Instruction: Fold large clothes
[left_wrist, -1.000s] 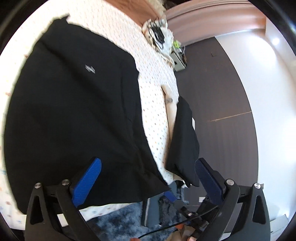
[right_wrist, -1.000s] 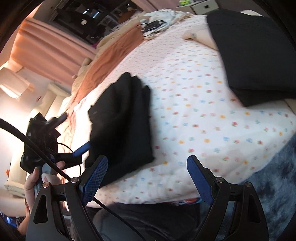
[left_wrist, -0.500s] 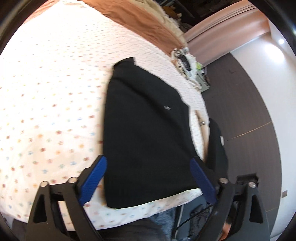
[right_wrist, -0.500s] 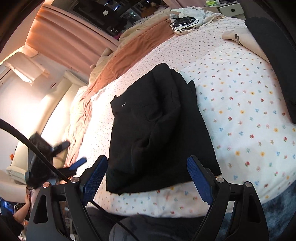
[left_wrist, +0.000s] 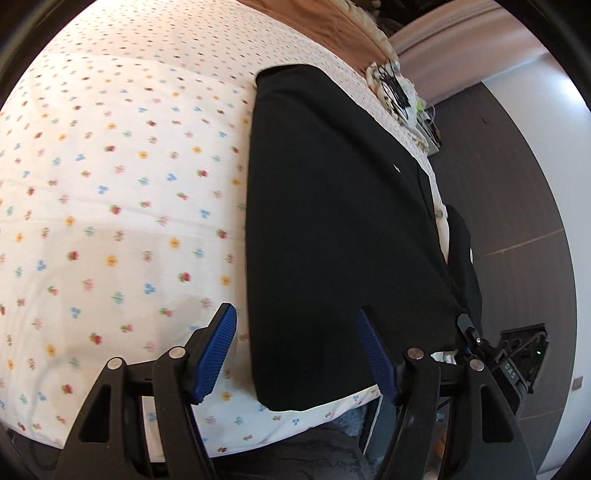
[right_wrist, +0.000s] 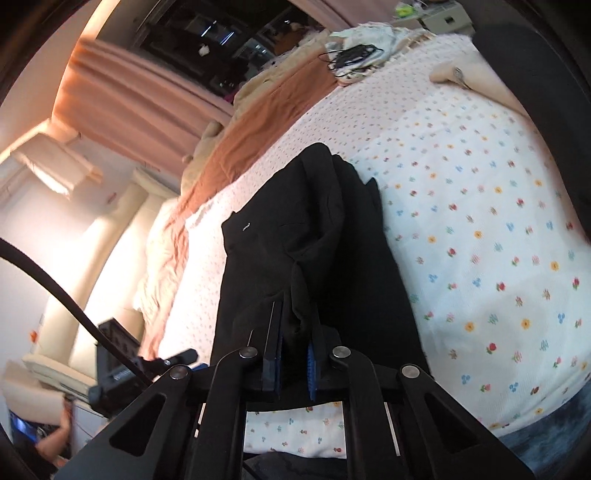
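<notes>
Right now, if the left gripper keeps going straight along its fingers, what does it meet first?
Probably the near left edge of the flat black garment on the bedsheet. The left gripper, its jaws just closing but with nothing between them, points at that edge; depth is unclear.

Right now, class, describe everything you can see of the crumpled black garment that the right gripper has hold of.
The black garment is soft, matte cloth, loosely bunched into long folds, with a tiny pale mark near its upper left edge. It lies lengthwise on the flowered bedsheet, its far end toward the brown blanket. Its near edge is gathered into a ridge, and the right gripper, whose jaws have just closed, pinches that ridge between its blue pads.
</notes>
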